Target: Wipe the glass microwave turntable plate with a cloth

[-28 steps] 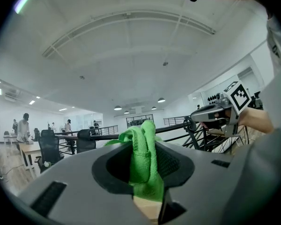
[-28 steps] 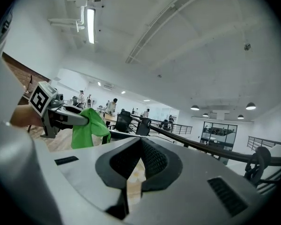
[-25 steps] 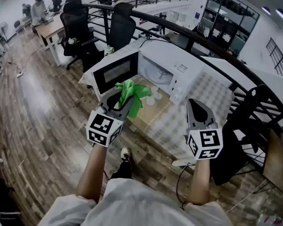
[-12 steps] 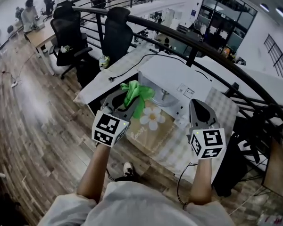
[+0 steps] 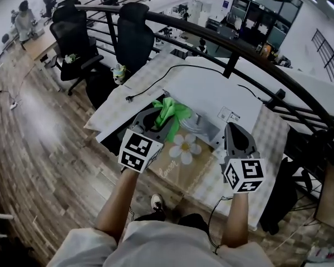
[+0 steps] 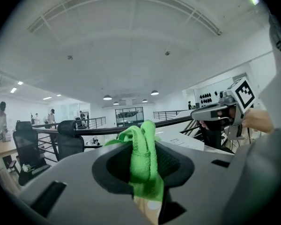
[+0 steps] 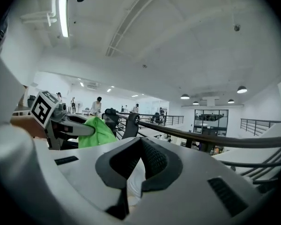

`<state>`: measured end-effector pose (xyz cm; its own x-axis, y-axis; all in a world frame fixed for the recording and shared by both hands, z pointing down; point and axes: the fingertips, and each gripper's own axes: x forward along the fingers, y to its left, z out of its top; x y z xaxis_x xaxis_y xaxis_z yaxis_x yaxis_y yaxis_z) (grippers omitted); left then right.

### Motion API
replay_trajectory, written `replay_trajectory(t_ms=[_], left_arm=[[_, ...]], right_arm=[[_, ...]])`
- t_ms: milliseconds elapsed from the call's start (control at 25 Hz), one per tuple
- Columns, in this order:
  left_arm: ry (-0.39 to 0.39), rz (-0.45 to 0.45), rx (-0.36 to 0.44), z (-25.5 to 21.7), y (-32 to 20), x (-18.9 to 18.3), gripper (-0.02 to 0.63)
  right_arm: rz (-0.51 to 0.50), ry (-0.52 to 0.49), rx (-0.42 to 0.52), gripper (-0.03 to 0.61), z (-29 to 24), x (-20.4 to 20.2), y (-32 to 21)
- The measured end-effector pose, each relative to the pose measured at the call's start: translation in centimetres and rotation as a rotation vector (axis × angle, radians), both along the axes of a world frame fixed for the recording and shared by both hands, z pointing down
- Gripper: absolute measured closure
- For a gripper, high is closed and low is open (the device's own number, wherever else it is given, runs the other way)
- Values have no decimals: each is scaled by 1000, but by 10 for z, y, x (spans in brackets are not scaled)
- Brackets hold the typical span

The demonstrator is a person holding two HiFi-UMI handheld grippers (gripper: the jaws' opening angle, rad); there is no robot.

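My left gripper (image 5: 158, 118) is shut on a bright green cloth (image 5: 172, 110) that bunches up out of its jaws, just in front of the white microwave (image 5: 211, 90). In the left gripper view the green cloth (image 6: 143, 170) hangs pinched between the left gripper's (image 6: 145, 144) dark pads. My right gripper (image 5: 234, 133) is held to the right, over the table's front part. Its jaws (image 7: 141, 143) meet at the tips with nothing between them. A grey rounded shape (image 5: 197, 125) shows at the microwave's opening; I cannot tell whether it is the glass plate.
A mat with a white flower (image 5: 185, 146) lies before the microwave on a checked tablecloth (image 5: 273, 132). A black cable (image 5: 156, 79) runs over the table. A black railing (image 5: 239, 49) curves behind it, and office chairs (image 5: 131, 32) stand at the left. People sit far off.
The view has closed in over the microwave. Both grippers sit closer to its front, the left one still holding the green cloth, now in front of the opening.
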<state>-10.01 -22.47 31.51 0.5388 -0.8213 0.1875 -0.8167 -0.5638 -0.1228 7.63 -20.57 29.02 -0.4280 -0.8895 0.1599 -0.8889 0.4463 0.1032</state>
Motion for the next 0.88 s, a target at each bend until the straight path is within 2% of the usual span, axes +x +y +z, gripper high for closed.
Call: replay_trajectory(t_ms=[280,480,880], left_arm=[[-27,-27,-112,79,-45,13,483],[14,-79,-186,134,-81,21,483],[-37,-114,-259,234,-137,36,483]], right_arm=[[-62,16,-131,566,62,-10,-26],[-50,24,-156,565,105,-7,-39],[-51,13,-202,575,180,-5,-35]])
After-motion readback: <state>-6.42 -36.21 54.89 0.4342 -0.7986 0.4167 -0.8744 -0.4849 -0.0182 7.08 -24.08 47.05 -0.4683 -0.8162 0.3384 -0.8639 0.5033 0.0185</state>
